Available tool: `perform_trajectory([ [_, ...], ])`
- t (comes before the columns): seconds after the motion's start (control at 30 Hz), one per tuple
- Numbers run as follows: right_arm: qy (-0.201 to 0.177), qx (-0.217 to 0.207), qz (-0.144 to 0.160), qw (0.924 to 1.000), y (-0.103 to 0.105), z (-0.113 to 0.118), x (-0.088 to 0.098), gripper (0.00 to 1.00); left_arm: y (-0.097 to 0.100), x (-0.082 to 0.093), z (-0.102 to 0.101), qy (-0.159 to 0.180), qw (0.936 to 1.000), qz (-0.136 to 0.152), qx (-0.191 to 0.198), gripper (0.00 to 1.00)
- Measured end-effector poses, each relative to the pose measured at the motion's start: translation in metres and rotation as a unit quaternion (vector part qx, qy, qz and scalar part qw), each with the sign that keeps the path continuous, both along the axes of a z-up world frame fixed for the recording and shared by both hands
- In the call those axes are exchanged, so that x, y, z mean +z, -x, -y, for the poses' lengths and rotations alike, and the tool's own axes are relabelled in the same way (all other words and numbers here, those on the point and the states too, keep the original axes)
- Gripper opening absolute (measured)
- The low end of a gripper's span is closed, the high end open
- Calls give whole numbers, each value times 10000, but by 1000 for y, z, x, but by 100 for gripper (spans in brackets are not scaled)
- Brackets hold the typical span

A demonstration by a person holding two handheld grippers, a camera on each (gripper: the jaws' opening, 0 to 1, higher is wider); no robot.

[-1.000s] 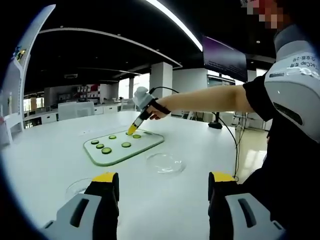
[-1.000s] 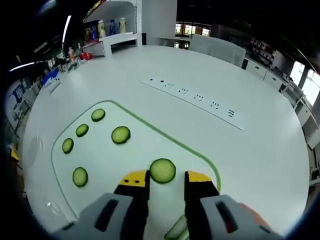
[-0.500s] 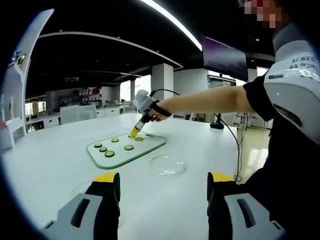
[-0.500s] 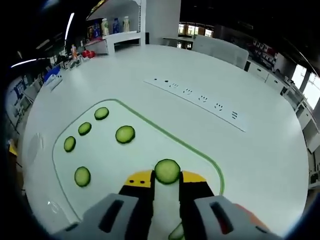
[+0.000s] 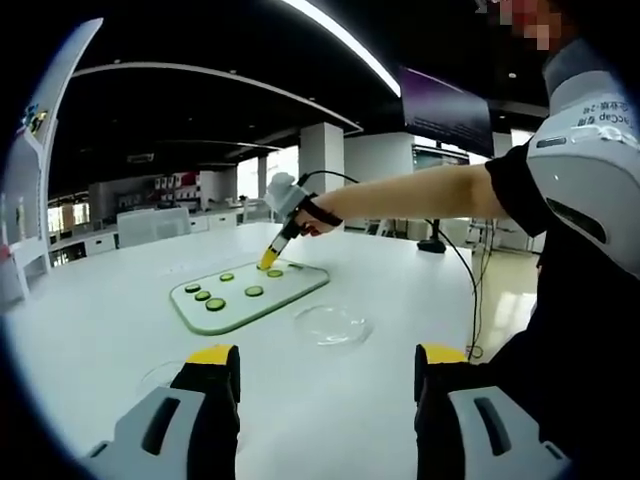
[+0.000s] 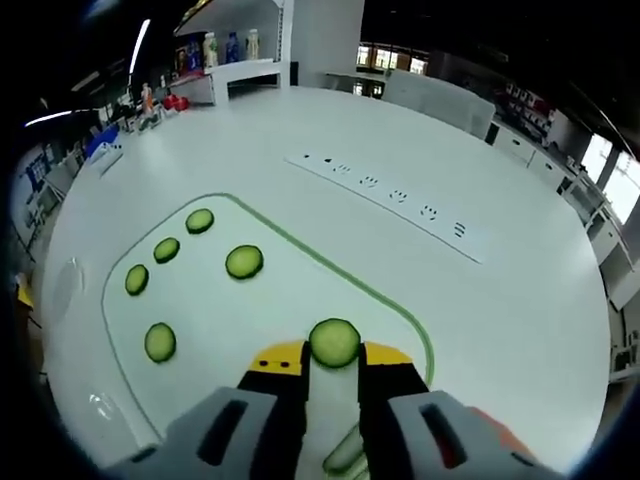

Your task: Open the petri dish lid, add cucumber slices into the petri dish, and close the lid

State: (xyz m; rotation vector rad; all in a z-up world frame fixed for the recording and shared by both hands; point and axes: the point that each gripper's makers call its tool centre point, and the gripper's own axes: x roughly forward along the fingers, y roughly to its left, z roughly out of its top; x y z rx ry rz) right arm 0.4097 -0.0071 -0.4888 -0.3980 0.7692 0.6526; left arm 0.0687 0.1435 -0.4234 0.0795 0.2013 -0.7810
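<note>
In the left gripper view, the left gripper [image 5: 325, 375] has its fingers wide apart and holds nothing. The dish [image 5: 332, 325] sits on the desk [image 5: 90, 320] just ahead of them, with no slice in it yet, so filling and closing are left.

In the right gripper view, the right gripper [image 6: 334, 358] has its fingers squeezed on one slice [image 6: 334, 342], over the board [image 6: 290, 290]. Five more slices lie ahead and to the left.

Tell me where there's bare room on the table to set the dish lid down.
The table is bare left of the cutting board, and between the board and the open left tongs. In the right gripper view, it's bare beyond the board up to the row of sockets. The board itself is crowded with cucumber slices.
</note>
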Motion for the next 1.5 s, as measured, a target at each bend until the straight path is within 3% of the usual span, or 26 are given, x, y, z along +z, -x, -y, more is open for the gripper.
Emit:
perform_trajectory([
  [0.33,-78,13,50,10000,2,2,10,17,2,1,2,-47,10000,11,-46,70],
  [0.73,-32,346,201,9992,29,6,35,17,2,2,6,-89,9999,29,-86,70],
  [0.9,30,620,230,9978,49,3,41,17,3,3,7,-39,9999,27,-93,70],
  [1.13,-88,1145,99,9933,90,-18,43,17,5,1,9,-75,9999,11,-122,70],
  [1.5,-298,2103,62,9772,163,-55,60,17,4,-1,10,-73,9999,-9,-133,70],
])
